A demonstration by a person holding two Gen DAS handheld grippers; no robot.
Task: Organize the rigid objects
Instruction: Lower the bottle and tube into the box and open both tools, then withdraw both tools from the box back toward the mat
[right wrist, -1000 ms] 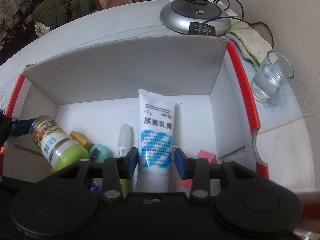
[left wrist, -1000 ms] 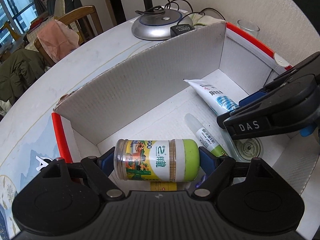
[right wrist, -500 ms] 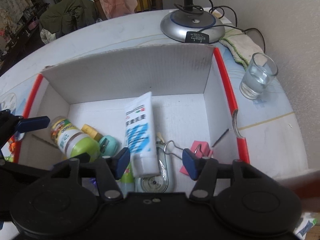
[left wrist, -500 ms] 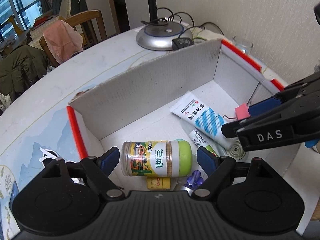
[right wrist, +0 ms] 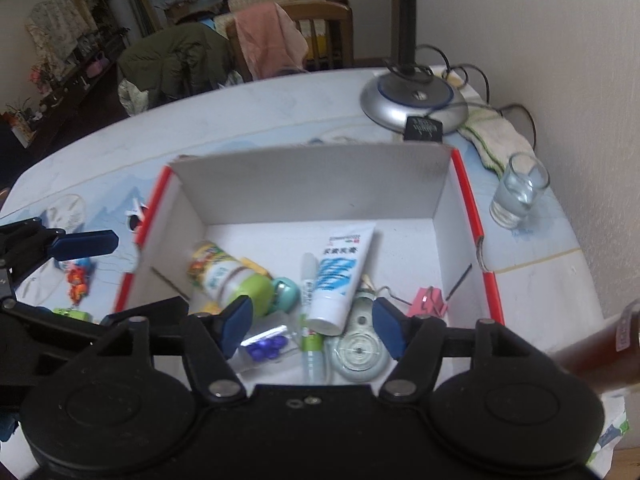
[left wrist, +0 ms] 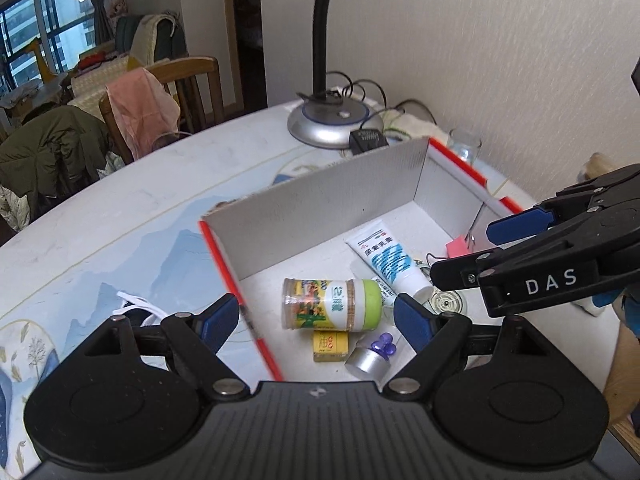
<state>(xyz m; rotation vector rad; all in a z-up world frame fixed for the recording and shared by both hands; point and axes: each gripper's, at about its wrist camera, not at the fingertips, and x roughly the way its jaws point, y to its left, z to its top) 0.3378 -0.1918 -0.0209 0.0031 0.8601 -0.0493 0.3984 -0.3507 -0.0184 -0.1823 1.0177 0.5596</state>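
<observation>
A white cardboard box (left wrist: 320,208) with red rims (right wrist: 464,184) stands on the table. In it lie a green-capped jar (left wrist: 332,305) (right wrist: 228,276), a white and blue tube (left wrist: 386,256) (right wrist: 338,276), a glue stick (right wrist: 309,312), a pink binder clip (right wrist: 427,302), a tape dispenser (right wrist: 358,350), a yellow box (left wrist: 330,345) and purple pins (left wrist: 383,345). My left gripper (left wrist: 318,322) is open and empty, raised above the box's near left. My right gripper (right wrist: 312,320) is open and empty above the box's near edge; it also shows in the left wrist view (left wrist: 540,256).
A silver lamp base (right wrist: 414,100) with cables stands behind the box. A glass of water (right wrist: 518,190) and a cloth (right wrist: 496,136) stand at the right by the wall. Small toys (right wrist: 76,280) lie left of the box. Chairs with clothes stand beyond the table.
My left gripper opened and let the jar go into the box. My right gripper opened and released the tube. Both have lifted up and back from the box.
</observation>
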